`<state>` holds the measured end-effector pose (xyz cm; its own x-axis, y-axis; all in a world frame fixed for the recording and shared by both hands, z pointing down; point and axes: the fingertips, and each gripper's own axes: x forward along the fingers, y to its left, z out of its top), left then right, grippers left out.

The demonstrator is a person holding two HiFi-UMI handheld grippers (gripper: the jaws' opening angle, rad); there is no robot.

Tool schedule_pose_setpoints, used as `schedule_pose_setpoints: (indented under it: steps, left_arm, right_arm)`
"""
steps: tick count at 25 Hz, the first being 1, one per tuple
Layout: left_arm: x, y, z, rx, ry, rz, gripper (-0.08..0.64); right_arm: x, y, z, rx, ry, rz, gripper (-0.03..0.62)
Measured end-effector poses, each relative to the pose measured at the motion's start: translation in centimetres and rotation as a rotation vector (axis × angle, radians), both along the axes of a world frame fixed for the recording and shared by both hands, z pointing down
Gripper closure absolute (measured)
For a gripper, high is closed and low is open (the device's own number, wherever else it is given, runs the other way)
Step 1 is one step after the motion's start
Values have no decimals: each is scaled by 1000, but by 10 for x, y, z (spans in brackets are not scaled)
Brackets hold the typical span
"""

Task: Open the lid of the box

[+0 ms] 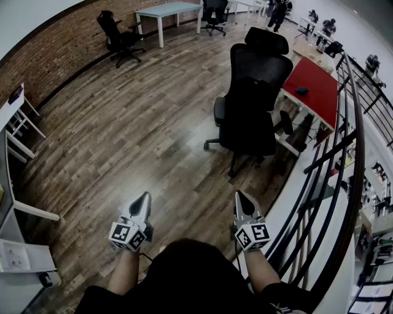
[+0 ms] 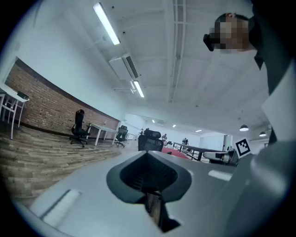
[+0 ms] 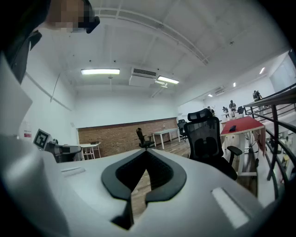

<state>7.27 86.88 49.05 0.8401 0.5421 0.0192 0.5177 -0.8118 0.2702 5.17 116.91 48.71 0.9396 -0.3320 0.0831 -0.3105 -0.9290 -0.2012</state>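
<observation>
The left tongs and the right tongs hang side by side, well apart, above a wooden floor, both pointing forward. Each pair is closed tip to tip with nothing between the jaws, as the left gripper view and the right gripper view both show. The broad stretch of floor ahead of the left tongs and out to the left gives open room as far as the brick wall. There a small black office chair stands near a white table. Ahead of the right tongs a larger black high-backed chair stands on its castors, just beside the left edge of a red worktop. A small dark item, too small to identify, lies near that worktop's left edge. A dark metal railing runs along the right side, close by the right tongs, and narrows the room there. White desk frames line the left edge of the floor. The box shows in none of the views.
</observation>
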Motion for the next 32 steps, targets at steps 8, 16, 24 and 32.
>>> schedule_pose_setpoints:
  steps: [8,16,24,32]
  left_arm:
    - [6,-28,-12,17,6,-16,560]
    - [3,-66,-24,-23,27,-89,560]
    - [-17,-134,-20,-63,13,-194,560]
    - [-42,-215,-28,-73,22,-311,560]
  right_arm:
    - [8,-24,-10,13,32,9,592]
    - [8,-49,-3,-2,-17,-52,592]
    - [31,-85,-21,37,23,-55,591]
    - [58,-187,-18,52,2,-224,591]
